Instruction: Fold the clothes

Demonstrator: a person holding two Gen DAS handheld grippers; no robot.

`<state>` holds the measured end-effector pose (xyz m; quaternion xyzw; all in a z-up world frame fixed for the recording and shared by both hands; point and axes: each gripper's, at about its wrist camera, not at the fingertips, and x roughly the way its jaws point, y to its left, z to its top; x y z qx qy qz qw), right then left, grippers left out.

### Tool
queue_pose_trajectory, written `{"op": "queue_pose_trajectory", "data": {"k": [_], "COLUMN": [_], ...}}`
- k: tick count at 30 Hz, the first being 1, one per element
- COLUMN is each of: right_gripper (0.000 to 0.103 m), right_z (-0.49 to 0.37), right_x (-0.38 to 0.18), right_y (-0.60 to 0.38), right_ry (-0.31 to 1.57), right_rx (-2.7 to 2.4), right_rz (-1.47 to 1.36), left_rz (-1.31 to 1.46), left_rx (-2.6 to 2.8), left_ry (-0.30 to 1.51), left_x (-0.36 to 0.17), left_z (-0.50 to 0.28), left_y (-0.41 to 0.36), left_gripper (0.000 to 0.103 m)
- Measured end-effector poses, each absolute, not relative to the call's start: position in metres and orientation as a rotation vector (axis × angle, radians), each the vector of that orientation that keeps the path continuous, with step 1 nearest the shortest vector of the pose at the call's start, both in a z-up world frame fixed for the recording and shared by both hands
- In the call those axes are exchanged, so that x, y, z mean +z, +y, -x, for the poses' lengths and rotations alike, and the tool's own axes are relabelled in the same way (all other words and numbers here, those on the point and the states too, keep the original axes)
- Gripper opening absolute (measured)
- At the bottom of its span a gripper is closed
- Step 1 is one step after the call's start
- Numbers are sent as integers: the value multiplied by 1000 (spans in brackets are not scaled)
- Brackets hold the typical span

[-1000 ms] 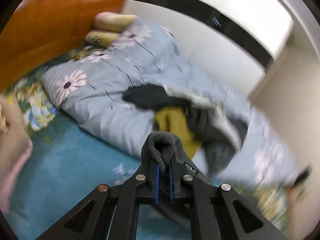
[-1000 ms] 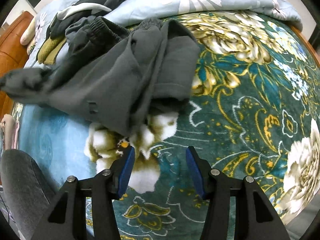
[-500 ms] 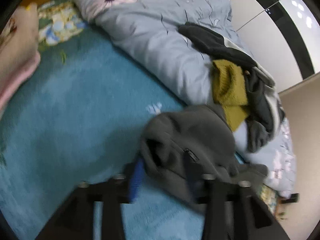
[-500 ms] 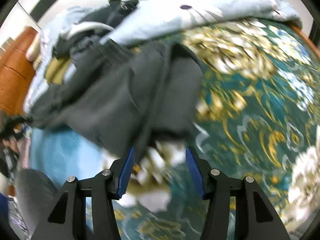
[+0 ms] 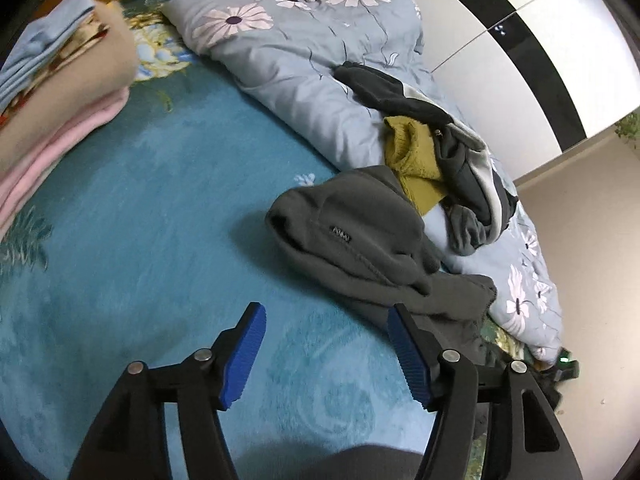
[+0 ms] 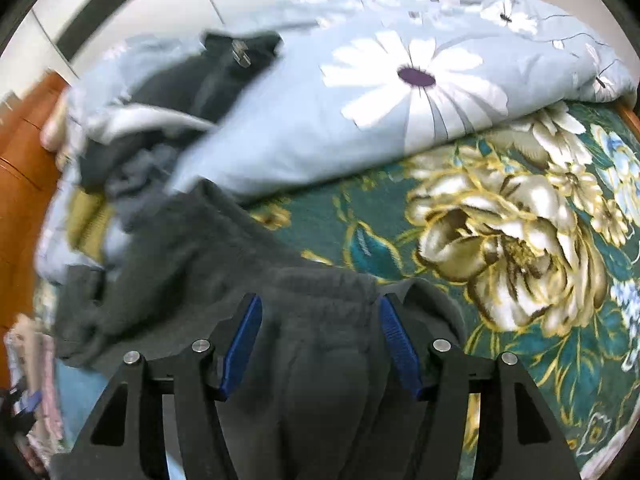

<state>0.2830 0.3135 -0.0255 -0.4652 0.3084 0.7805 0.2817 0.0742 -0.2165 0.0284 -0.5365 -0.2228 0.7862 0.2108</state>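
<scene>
Step in hand, by my judgement: repositioning between folds. Left of the grey garment [image 5: 352,236], my left gripper [image 5: 324,354] hangs released over the teal blanket [image 5: 132,220], its jaws having just been opening with nothing between them. The garment lies crumpled against the floral duvet [image 5: 288,64]. My right gripper [image 6: 320,344] has also just been opening; grey cloth lies between its jaws, unpinched. Next, I must find edges to spread it flat.
</scene>
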Motion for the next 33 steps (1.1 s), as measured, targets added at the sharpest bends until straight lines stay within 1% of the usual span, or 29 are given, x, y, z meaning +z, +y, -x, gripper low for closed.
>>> {"op": "queue_pose_trajectory", "data": {"k": [2,7,11,12,14,15,18,21,25,27,30,33], "right_gripper": [63,64,64,61,53,45,31,31,33,33,34,34], "right_z": [-286,-320,-340,-341,-342,-342,-338,-326,-312,-324,-334,-336], "right_x": [-33,-23,-30,-34,-36,-34,-7,7,-23,-39,-52,-58], "right_y": [309,263,237,236,237,238,233,226,225,227,230,230], "right_ry": [863,1005,1058,1064,1066,1072,1048,1038,898,966,1070,1114], "right_rx": [2095,2252,2296,2288,2256,2240,2313,2406,2260,2201,2165,2117], "right_rz": [1282,1239,1240,1249,1232,1209,1108,1129,1302,1299,1272,1271], "left_rz": [1477,1484,1491,1487,1466,1452,1399,1377,1343,1316,1296,1271], "left_rx": [2185,2181,2136,2130,2126,2131,2155,2157,2162,2177,2185,2190], "left_ry": [-672,-777,-828,-826,-823,-823,-840,-860,-848,-834,-858,-866], "left_x": [29,20,15,17,23,26,38,44,56,64,69,76], "left_z": [-83,-100,-106,-107,-110,-111,-117,-124,-134,-141,-147,-155], "left_y": [-226,-242,-239,-237,-235,-235,-242,-248,-253,-258,-265,-271], "left_gripper": [68,69,69,69,69,69,69,69,69,69,69,69]}}
